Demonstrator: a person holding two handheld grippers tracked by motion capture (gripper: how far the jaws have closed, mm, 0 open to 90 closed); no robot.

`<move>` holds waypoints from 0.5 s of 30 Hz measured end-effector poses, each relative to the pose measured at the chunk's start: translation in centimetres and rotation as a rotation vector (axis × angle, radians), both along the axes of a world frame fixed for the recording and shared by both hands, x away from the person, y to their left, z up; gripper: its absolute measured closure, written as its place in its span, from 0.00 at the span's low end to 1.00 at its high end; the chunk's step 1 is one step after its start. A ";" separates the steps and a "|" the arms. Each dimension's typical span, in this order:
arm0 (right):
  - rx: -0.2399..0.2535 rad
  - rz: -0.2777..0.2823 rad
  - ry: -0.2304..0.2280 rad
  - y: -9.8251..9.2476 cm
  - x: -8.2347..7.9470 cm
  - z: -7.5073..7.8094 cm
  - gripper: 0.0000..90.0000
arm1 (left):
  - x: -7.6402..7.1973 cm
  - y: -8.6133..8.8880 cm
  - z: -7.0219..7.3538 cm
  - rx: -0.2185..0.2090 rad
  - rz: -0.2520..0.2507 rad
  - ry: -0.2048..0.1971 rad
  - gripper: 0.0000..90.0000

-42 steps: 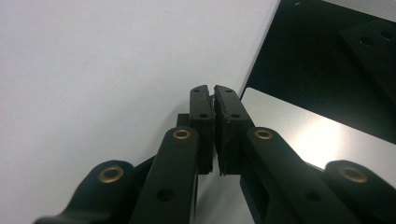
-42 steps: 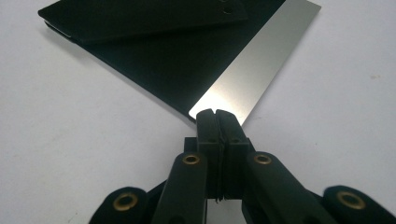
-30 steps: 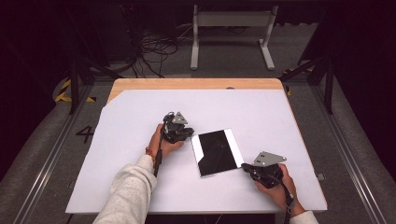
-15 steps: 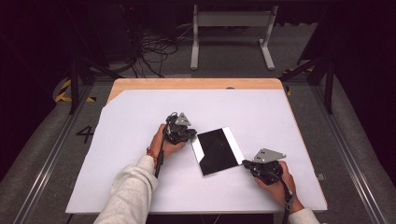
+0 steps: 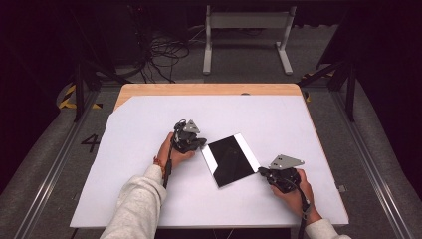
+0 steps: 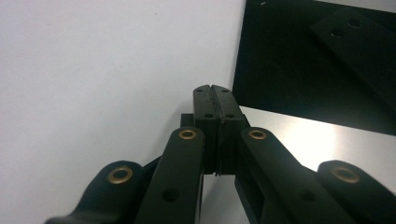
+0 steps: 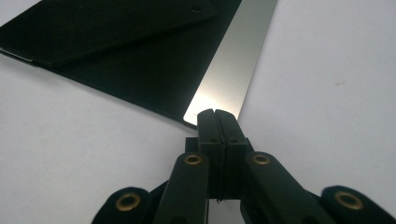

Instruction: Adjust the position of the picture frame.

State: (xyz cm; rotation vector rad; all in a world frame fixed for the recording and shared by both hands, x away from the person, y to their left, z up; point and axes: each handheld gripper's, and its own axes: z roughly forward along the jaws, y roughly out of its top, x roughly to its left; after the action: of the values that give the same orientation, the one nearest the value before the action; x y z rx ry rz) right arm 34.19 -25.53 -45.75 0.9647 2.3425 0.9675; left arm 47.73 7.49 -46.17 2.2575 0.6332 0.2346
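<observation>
1. Black plate (image 6: pixel 317 60) with pale border strips: cut off by top and right edges in left gripper view; far corners out of frame.
2. Same plate (image 7: pixel 140 60) in right gripper view: cut off by top edge; near corner hidden behind the closed fingertips of the right gripper (image 7: pixel 217 122).
3. Left gripper (image 6: pixel 214 95): lower linkage cut off by bottom edge; contact with the plate's edge not resolvable.
4. Left gripper (image 5: pixel 201 143) in high view: jaws too small to read; body partly covered by the hand (image 5: pixel 174 152).
5. Right gripper (image 5: pixel 263 171): tips too small to separate from the plate's corner.
6. Forearms: cut off by bottom edge.
7. Dark surfaces on the plate: reflection or separate parts, undeterminable.
</observation>
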 end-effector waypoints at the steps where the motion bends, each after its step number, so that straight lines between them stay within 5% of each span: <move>1: 0.001 -0.006 0.002 0.0 0.1 0.0 1.00 | 0.0 0.0 0.1 0.006 -0.008 -0.005 1.00; 6: 0.001 -0.027 -0.005 0.0 0.6 0.0 1.00 | -0.1 0.5 0.2 0.005 -0.029 0.028 1.00; 10: 0.039 -0.047 0.036 -0.2 1.8 0.1 1.00 | -0.3 1.3 0.3 0.000 -0.054 0.070 1.00; 15: 0.065 -0.060 0.051 0.0 3.1 0.1 1.00 | -1.2 1.7 0.8 0.055 -0.082 0.080 1.00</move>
State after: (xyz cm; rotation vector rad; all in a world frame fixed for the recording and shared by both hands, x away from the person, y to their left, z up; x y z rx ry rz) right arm 37.30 -25.57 -45.65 1.0906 2.3226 1.0121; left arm 46.51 9.17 -45.41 2.3500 0.5802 0.1228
